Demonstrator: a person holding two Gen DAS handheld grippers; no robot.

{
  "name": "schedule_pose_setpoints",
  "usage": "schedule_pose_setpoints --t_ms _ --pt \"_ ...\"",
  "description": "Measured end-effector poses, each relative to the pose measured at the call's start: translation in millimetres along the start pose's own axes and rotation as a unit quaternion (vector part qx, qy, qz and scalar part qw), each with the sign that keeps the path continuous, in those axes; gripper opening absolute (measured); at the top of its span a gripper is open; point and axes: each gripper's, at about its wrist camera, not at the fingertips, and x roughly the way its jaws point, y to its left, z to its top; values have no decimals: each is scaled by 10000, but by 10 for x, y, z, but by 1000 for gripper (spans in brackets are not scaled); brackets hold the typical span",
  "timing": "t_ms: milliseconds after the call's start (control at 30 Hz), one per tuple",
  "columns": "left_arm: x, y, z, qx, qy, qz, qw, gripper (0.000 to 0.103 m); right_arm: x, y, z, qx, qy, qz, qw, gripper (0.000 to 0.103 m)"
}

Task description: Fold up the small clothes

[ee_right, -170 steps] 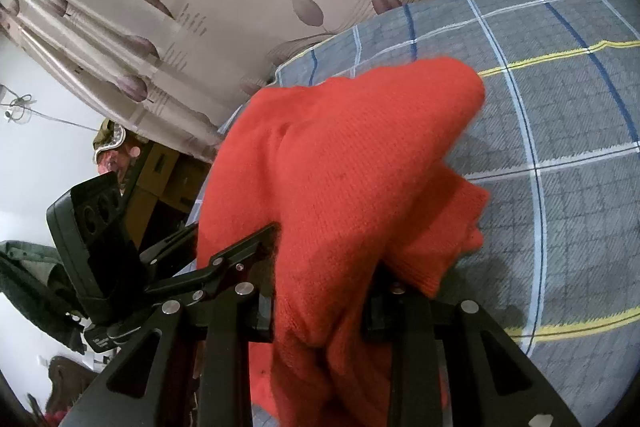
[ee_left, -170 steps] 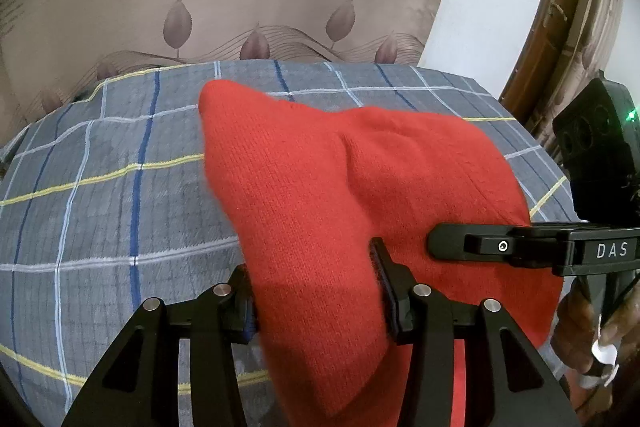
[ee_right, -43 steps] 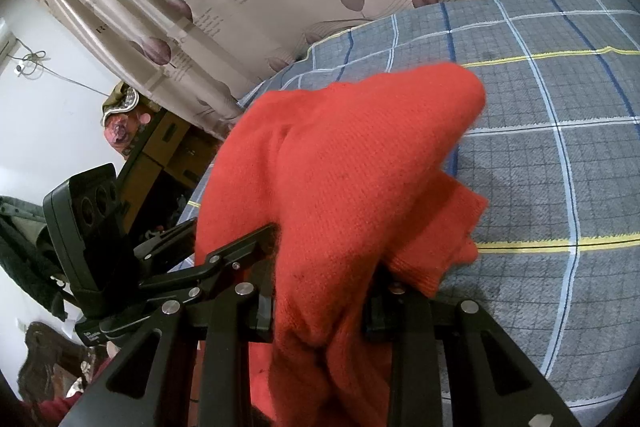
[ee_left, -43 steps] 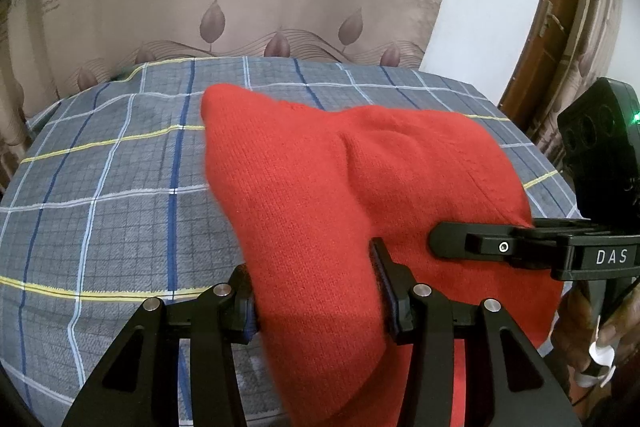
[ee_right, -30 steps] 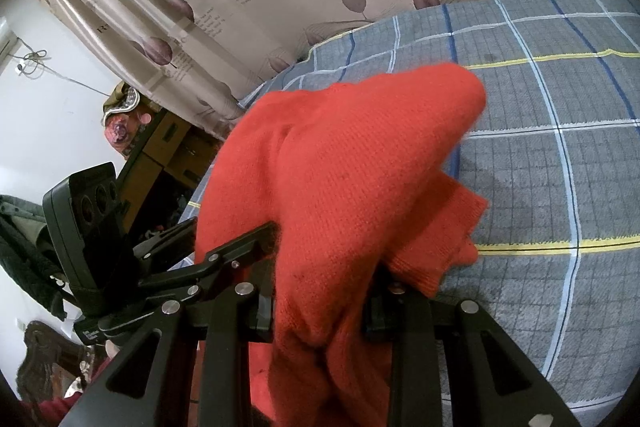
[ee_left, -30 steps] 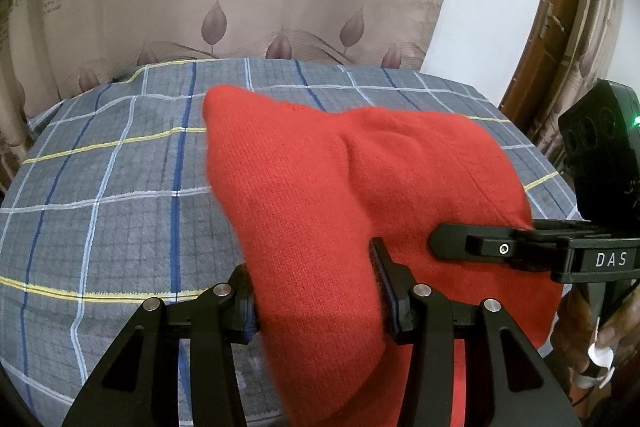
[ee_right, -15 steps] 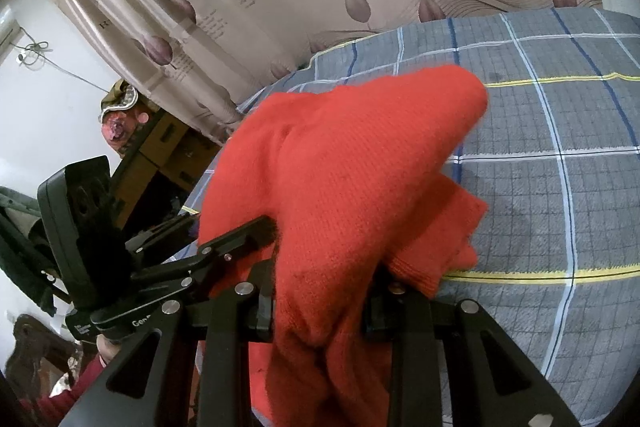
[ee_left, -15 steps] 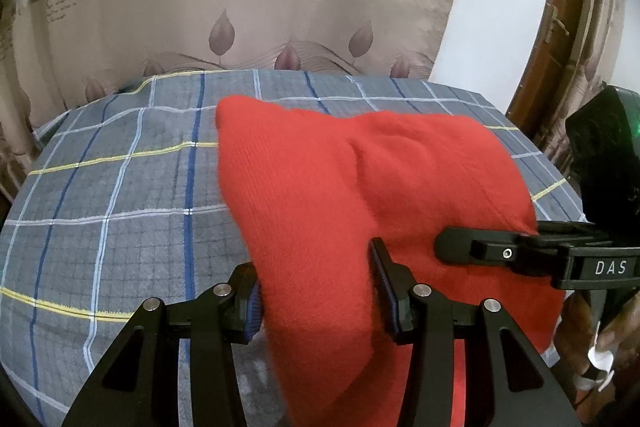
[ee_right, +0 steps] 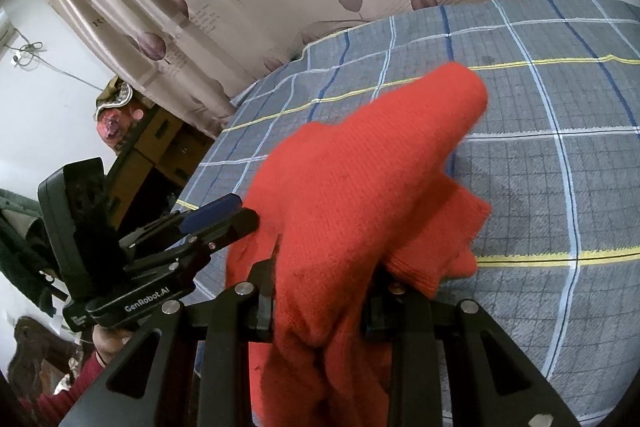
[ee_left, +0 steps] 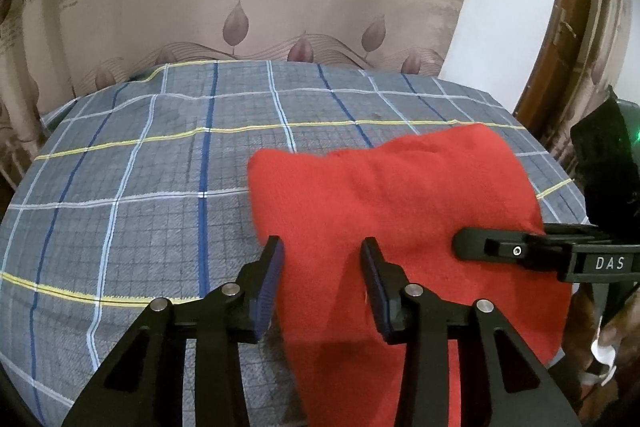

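The plaid bed (ee_left: 140, 187) is viewed closely from behind each claw. The red garment (ee_left: 400, 207) ahead of both claws is shared, seen from opposite sides.

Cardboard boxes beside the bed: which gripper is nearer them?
Left. The left gripper sits by the bed edge beside the cardboard boxes; the right gripper clamps the red garment farther away.

Soft, even indoor light fills both views, with faint shadows under the red garment (ee_left: 396, 211). Fisheye bending curves the edges into dark corners. The garment's far tip (ee_right: 464, 95) looks slightly motion-blurred.
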Motion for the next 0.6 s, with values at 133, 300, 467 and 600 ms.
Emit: schedule_pose_setpoints --t_ms 133,300,467,600 --pt "-9 5 -13 1 20 -24 10000 41 0 11 -6 -35 -3 -5 10000 27" --pt "-28 175 -65 -366 218 -345 9985 43 0 -1 -16 -16 0 -1 10000 27" --pt "99 346 -195 -623 526 -874 9928 60 13 -44 -29 37 10 40 10000 27" --pt "249 318 -158 -579 710 -1521 9841 62 26 -61 -26 4 26 18 10000 27"
